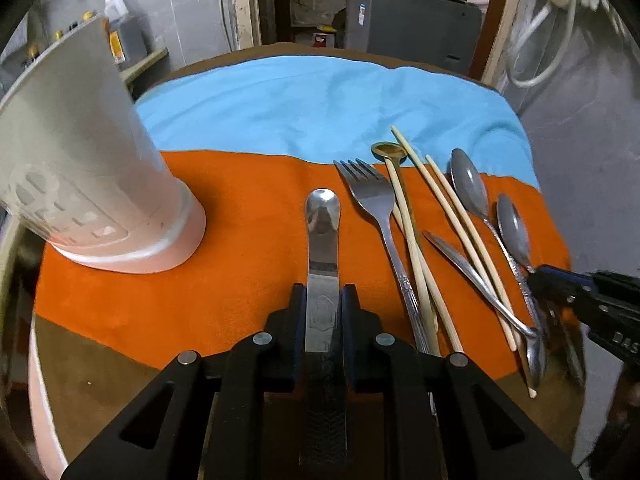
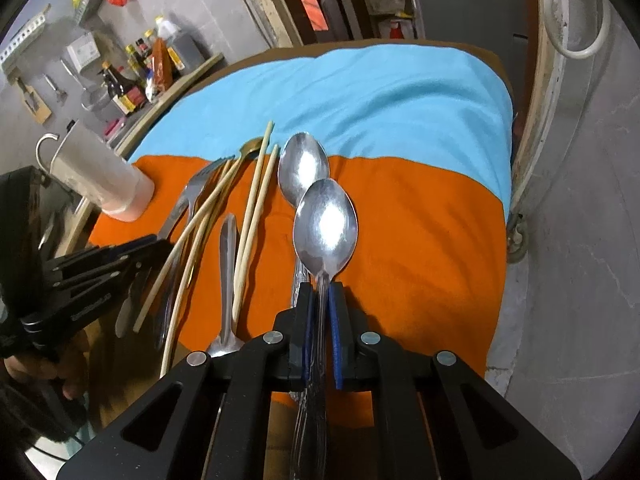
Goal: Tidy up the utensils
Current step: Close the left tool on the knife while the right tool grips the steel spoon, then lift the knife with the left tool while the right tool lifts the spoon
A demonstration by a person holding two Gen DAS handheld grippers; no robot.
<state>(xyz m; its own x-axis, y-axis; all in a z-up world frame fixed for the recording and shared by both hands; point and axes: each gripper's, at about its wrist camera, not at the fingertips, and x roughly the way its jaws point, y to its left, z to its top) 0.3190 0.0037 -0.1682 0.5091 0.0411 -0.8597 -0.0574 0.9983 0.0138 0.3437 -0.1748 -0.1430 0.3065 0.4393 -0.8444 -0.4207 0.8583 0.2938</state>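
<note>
Now both tools are loaded: the left gripper [image 1: 322,300] clamps a flat steel butter knife [image 1: 322,216], the right gripper [image 2: 320,296] pinches a polished spoon [image 2: 325,228] by its thin neck. Lift each straight, tip-down, toward the pale slotted plastic holder [image 1: 92,184] at far left; smooth metal slips easily. Bamboo chopsticks [image 1: 448,216] lie on the fuzzy orange cloth [image 1: 240,200].

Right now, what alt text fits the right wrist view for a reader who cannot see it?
The right gripper is shut on the handle of a steel spoon, a second spoon just beyond it. Fork, chopsticks and a white holder sit left on the orange cloth.
</note>
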